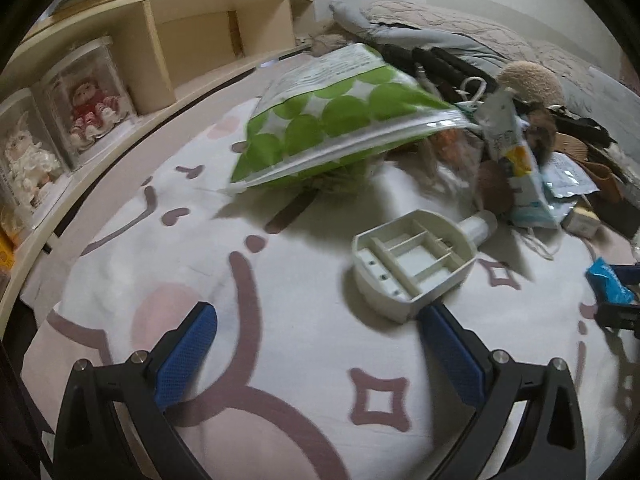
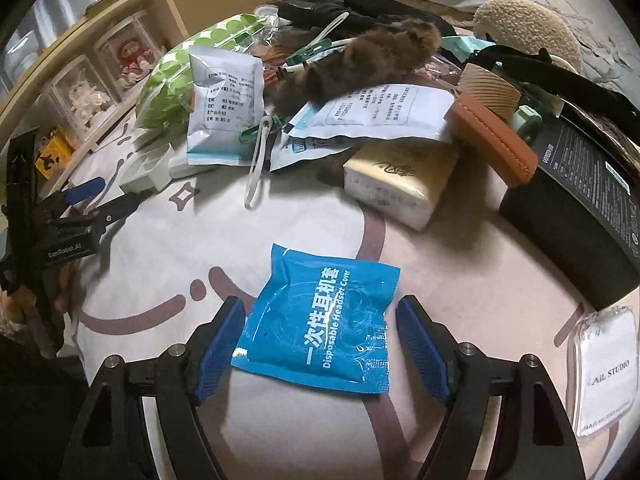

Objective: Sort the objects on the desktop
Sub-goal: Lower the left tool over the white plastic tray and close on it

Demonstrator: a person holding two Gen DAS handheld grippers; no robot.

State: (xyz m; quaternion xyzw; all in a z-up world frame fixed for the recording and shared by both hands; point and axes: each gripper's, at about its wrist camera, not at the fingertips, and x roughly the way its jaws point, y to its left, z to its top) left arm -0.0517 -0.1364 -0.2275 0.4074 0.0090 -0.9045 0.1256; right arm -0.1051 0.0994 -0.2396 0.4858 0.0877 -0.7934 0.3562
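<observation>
Approach to a flat-packet grasp, read left to right. Left gripper [image 1: 316, 356] stands with fingers apart and empty over the patterned cloth [image 1: 304, 280], its right finger just beside the white compartmented tray [image 1: 412, 258]; the green-dotted pouch [image 1: 340, 120] lies beyond. Right gripper [image 2: 320, 344] has fingers spread on either side of the blue headset-cover packet [image 2: 324, 316], which lies flat on the cloth, apart from the clutter behind; the pads do not appear to press it. Judgement: lower until both pads flank the packet's edges, close slowly so the slippery film bunches rather than slides, then lift clear of the tissue pack [image 2: 400, 180].
</observation>
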